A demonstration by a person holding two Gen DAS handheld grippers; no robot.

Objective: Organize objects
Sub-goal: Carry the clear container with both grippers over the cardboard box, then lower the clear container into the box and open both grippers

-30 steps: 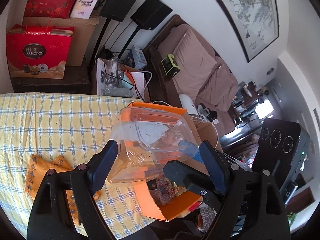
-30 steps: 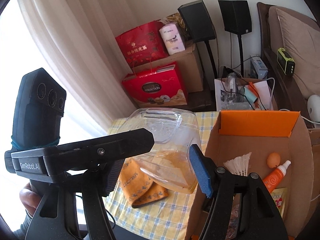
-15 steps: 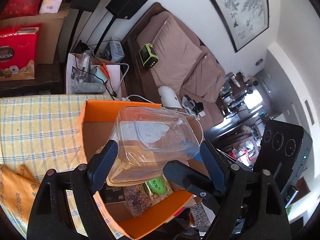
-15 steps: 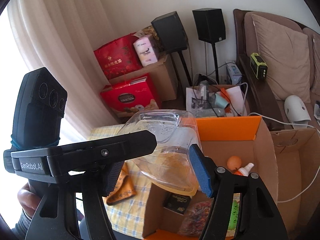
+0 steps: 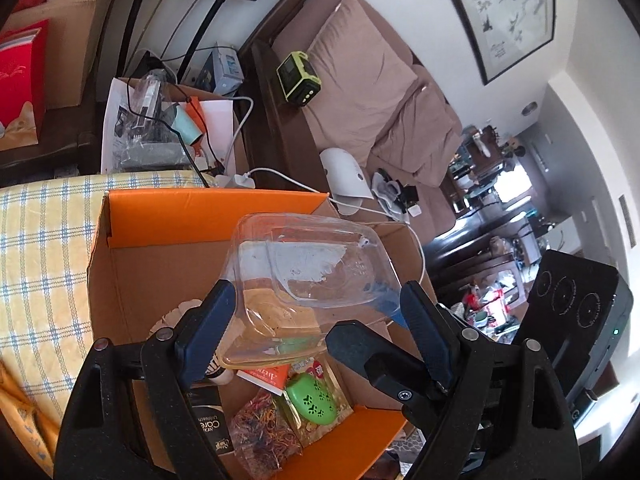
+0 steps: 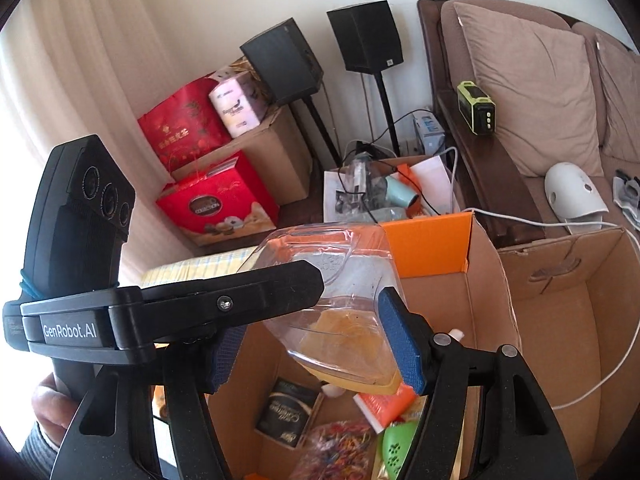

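Both grippers hold one clear plastic container (image 5: 312,276) in the air over an open cardboard box (image 5: 200,208) with orange flaps. My left gripper (image 5: 318,296) is shut on the container's sides. My right gripper (image 6: 312,332) is shut on the same container (image 6: 340,280), and its left pad is partly hidden behind the left gripper's black finger (image 6: 224,304). In the box below lie a black pack (image 6: 288,412), a bag of coloured rubber bands (image 5: 264,428), a green perforated case (image 5: 312,398) and an orange-and-white carton (image 6: 384,404).
The box stands at the edge of a yellow checked tablecloth (image 5: 40,260), with an orange cloth (image 5: 16,400) at the lower left. A second, plain cardboard box (image 6: 560,300) stands to its right. Behind are a sofa (image 6: 532,80), speakers on stands (image 6: 364,36) and red gift boxes (image 6: 216,204). A person's hand (image 6: 48,404) grips the left handle.
Both grippers have carried the clear container from above the tablecloth to over the open box and lower. The box's contents have come into view beneath it.
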